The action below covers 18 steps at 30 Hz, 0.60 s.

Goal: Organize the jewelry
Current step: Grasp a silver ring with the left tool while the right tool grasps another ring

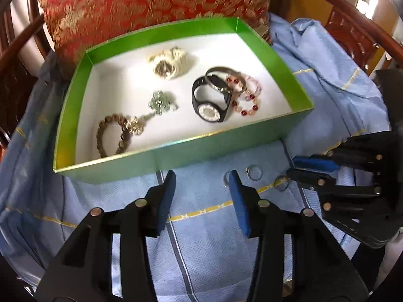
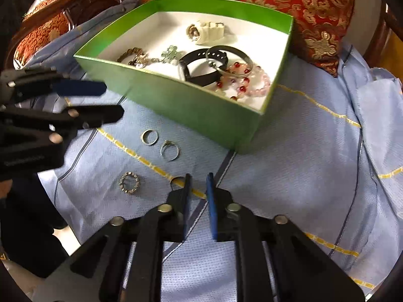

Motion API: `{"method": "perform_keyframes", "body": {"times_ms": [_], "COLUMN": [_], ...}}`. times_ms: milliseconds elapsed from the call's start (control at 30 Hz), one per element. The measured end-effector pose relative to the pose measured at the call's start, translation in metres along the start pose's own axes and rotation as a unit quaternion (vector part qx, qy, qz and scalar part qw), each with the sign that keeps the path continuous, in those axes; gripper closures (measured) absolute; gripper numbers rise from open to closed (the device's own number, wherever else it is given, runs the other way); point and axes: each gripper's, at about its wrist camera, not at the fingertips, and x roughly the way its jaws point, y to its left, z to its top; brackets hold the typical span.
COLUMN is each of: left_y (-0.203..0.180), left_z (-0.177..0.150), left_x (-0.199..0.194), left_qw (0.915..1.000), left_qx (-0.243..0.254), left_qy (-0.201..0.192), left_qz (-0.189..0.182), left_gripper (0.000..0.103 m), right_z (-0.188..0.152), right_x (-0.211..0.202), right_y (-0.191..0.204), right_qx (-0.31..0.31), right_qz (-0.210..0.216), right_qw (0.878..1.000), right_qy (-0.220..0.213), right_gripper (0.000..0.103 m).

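Across the upper middle of the left wrist view sits a green box (image 1: 176, 148) with a white floor, resting on a pale blue cloth (image 1: 201, 239) crossed by yellow and dark blue stripes. Behind it, at the top of the frame, leans a red cushion (image 1: 151, 2) with a gold pattern.

Inside the box, toward its far side, lies a cream watch (image 1: 167, 63). Right of centre is a black watch (image 1: 210, 100) with a white dial; any writing on the dial is too blurred to read. A dark bangle (image 1: 219, 79) leans across it, touching two beaded bracelets (image 1: 245, 95) of red and pink beads. At the box's lower left lies a brown bead bracelet (image 1: 110, 136), joined to a green pendant (image 1: 160, 102).

In the right wrist view, four rings lie on the cloth below the box: a plain ring (image 2: 149, 137), a silver ring (image 2: 169, 151) just beside it, a studded ring (image 2: 129, 182) lower left, and a small ring (image 2: 177, 180) partly hidden at the tip of the right gripper's left finger.

The left gripper (image 1: 202, 176) hovers over the cloth with its jaws wide apart, holding nothing. The right gripper (image 2: 199, 178) has its jaws parted by a narrow gap, nothing between them. Faint lettering on the left gripper's body, at the left edge of the right wrist view, cannot be read.
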Motion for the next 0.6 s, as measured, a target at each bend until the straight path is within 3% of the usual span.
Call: {"method": "perform_keyframes", "body": {"times_ms": [33,167,433,600], "left_y": [-0.001,-0.011,-0.018,-0.017], "left_z": [0.000,0.000,-0.001,-0.001], "left_x": [0.003,0.017,0.044,0.045], "left_qw": [1.0000,0.9998,0.9989,0.9990], "left_qx": [0.000,0.013,0.020,0.015], "left_qy": [0.005,0.015,0.039,0.041], "left_qz": [-0.001,0.005,0.016,0.006], "left_gripper": [0.058,0.053,0.052,0.060], "right_z": [0.000,-0.003,-0.004,-0.004], "right_x": [0.000,0.001,0.015,0.017], "right_y": [0.002,0.013,0.017,0.017], "right_qx": [-0.002,-0.025,-0.037,-0.036], "right_qz": [0.000,-0.009,-0.037,-0.036], "right_qw": [1.000,1.000,0.999,0.999], "right_qy": [-0.002,-0.002,0.008,0.009], "right_gripper": [0.069,0.059,0.058,0.058]}}
